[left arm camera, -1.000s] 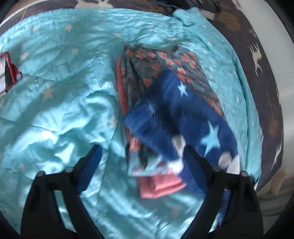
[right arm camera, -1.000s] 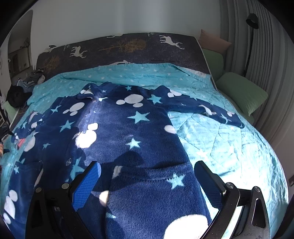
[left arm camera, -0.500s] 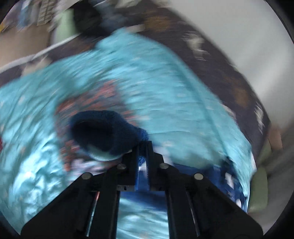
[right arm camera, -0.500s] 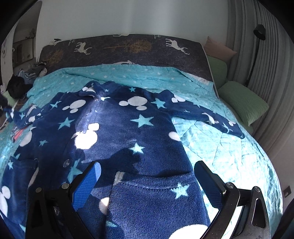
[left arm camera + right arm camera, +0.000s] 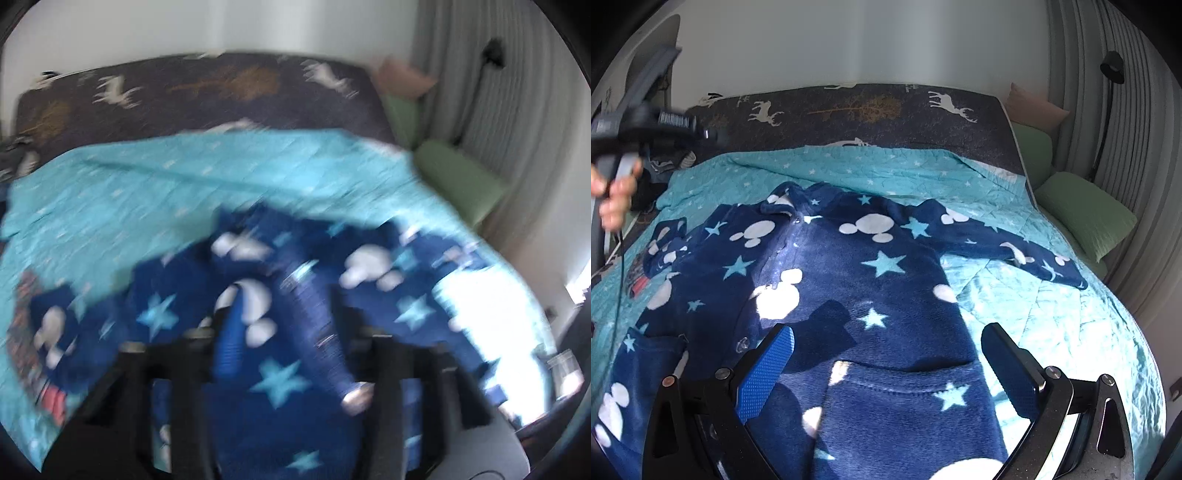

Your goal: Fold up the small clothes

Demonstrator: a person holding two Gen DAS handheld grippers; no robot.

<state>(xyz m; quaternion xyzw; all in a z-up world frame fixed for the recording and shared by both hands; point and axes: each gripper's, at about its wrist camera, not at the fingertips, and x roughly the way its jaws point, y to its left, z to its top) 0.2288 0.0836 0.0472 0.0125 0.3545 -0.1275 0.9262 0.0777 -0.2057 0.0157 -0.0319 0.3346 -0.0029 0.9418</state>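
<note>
You are at the start of folding the navy fleece pyjama top with white mouse heads and pale blue stars [image 5: 857, 280], which lies spread front-up on the turquoise starred bed quilt [image 5: 1045, 314], one sleeve stretched toward the green pillow [image 5: 1086, 214]. Your right tool [image 5: 886, 354] hovers wide apart over its hem, gripping nothing. Your left tool [image 5: 284, 332] is blurred but looks parted and empty above the fleece; next, I judge, pinch a sleeve or side edge and carry it across the body.
</note>
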